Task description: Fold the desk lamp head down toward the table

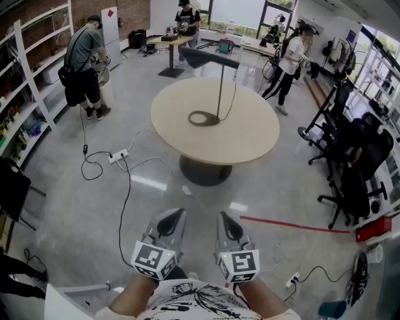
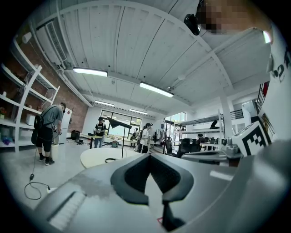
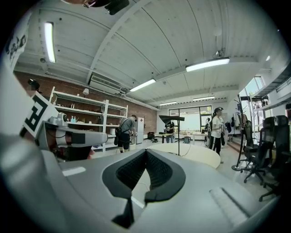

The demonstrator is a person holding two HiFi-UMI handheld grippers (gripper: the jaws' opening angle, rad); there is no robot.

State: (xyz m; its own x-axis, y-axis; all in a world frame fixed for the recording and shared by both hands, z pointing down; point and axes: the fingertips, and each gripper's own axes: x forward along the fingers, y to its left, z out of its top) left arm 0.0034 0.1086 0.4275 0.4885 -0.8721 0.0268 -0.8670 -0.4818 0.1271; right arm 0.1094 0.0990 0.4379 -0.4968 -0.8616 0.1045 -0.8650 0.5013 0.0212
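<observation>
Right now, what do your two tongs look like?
The left tongs and right tongs are grey shells with black ribbed pads inside. Each carries a white cube printed with black square markers. The person wears a white T-shirt with black print.

Bright, even indoor light comes from ceiling strip lights (image 2: 90, 72) at ten o'clock and windows (image 1: 236, 12) at twelve. Pale glare patches lie on the floor (image 1: 149, 182). Both gripper views bulge, with black corners and blurred near jaws.

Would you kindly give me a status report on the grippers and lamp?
Both shut, empty: left gripper, right gripper. Ahead, desk lamp stands on round table, head not yet folded. Floor cable lies left of path.
</observation>
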